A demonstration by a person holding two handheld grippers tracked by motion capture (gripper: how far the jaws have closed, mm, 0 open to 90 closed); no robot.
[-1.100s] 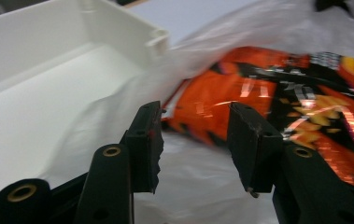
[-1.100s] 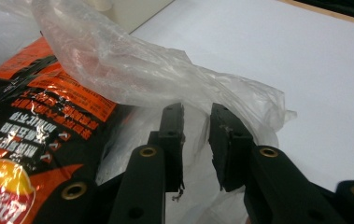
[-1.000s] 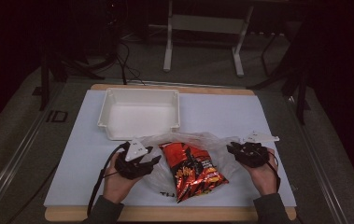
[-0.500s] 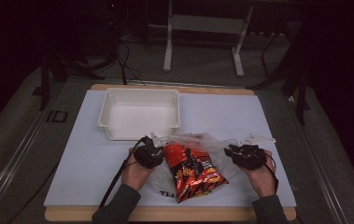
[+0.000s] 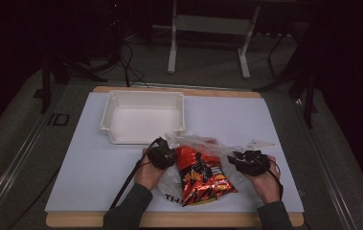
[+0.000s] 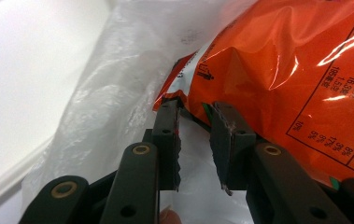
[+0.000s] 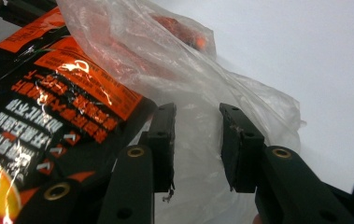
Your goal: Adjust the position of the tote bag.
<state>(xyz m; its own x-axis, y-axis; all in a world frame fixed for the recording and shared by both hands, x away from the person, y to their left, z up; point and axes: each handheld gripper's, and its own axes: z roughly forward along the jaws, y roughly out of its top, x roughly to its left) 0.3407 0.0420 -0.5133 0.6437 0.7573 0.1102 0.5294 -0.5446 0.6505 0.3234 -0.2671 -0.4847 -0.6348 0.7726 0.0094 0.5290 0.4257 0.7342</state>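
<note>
At the near edge of the bench (image 5: 97,187), two sleeved forearms come in from below, each hand carrying a tool. Between them lies an orange snack bag (image 5: 200,175), resting on a crumpled clear plastic bag (image 5: 203,143) that spreads out to both sides and beyond it.

The left tool (image 5: 167,155) sits at the left side of the snack bag. In the left gripper view (image 6: 195,109) its jaws have just been closing and now stand partly apart, tips at the snack bag's (image 6: 282,70) lower edge with the plastic bag (image 6: 128,79) beside and beneath them; whether the pads press on the edge I cannot tell.

The right tool (image 5: 234,158) sits at the right side. In the right gripper view (image 7: 197,116) its jaws have just been opening and stand parted, with a fold of the plastic bag (image 7: 202,84) in the gap, not pinched. The snack bag (image 7: 48,102) lies just left of them.

Farther back on the bench stands a white tray (image 5: 143,98), apart from the bags.
</note>
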